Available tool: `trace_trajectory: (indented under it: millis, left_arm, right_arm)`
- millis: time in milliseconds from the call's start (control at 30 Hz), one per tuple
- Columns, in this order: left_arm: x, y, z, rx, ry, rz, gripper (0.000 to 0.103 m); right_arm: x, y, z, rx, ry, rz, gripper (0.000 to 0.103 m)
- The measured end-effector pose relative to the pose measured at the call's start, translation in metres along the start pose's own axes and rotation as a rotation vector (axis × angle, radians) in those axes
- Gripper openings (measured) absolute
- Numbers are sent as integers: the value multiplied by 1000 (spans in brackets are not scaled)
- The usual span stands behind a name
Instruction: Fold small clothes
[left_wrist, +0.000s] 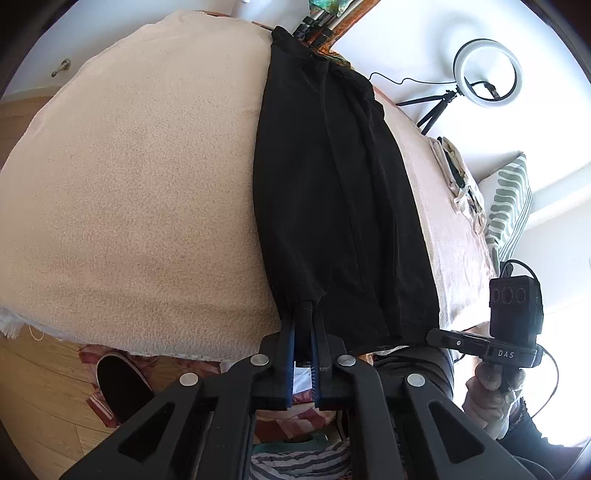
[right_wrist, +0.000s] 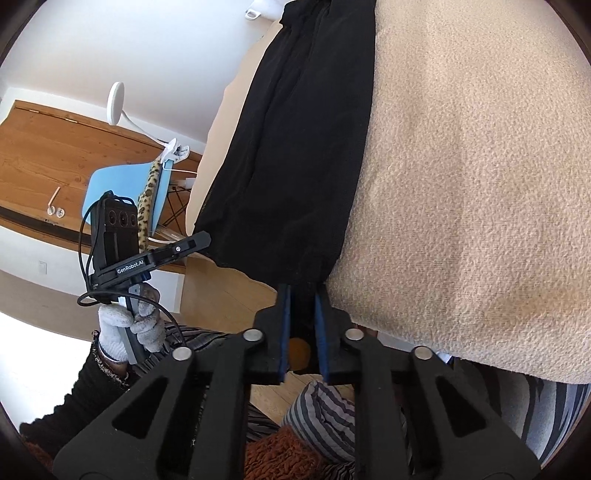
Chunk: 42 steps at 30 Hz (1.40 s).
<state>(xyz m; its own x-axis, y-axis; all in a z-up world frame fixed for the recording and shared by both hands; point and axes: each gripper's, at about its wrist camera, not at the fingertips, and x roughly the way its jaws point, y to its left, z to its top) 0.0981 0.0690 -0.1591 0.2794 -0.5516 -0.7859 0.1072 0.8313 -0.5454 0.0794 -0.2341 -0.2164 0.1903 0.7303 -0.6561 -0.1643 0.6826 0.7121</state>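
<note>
A black garment lies folded into a long strip on the beige towel-covered table, running from the far edge to the near edge. My left gripper is shut on a bunched near-hem corner of it at the table's front edge. In the right wrist view the same black garment reaches down to my right gripper, whose blue-padded jaws are shut on its near hem. Each view shows the other gripper from the side, held by a gloved hand at the opposite near corner.
A small stack of light folded clothes lies on the table's right side, near a striped cushion. A ring light on a tripod stands beyond. A blue chair is at the left. A shoe rests on the wooden floor.
</note>
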Motion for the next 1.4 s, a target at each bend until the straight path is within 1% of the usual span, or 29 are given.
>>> trace_trajectory:
  millis: [100, 200, 300, 467, 567, 667, 900, 1000, 1167, 1400]
  left_arm:
    - [-5, -3, 4, -4, -21, -24, 2]
    - [-11, -9, 12, -1, -50, -43, 2]
    - [-16, -12, 24, -12, -79, -70, 2]
    - [-20, -18, 50, -27, -116, -95, 2]
    - [-20, -26, 67, -13, -139, -91, 2]
    - [-16, -27, 85, -27, -160, -96, 2]
    - [12, -20, 120, -40, -163, -67, 2]
    - [22, -14, 131, -49, -154, -48, 2]
    - [31, -5, 141, -78, -160, -32, 2]
    - [35, -2, 149, -72, -164, -6, 2]
  right_arm:
    - [-3, -6, 2, 58, -15, 63, 6]
    - [-13, -12, 6, 96, -48, 106, 6]
    - [-25, -12, 15, 112, -84, 127, 6]
    - [-39, 1, 38, 84, -134, 129, 6]
    - [-44, 10, 54, 51, -161, 109, 6]
    - [-48, 13, 69, 46, -186, 91, 6]
    - [-46, 2, 107, 66, -217, 11, 6]
    - [-43, -6, 122, 84, -213, -9, 6]
    - [-40, -16, 136, 94, -192, -38, 6]
    - [-30, -16, 152, 76, -166, -69, 6]
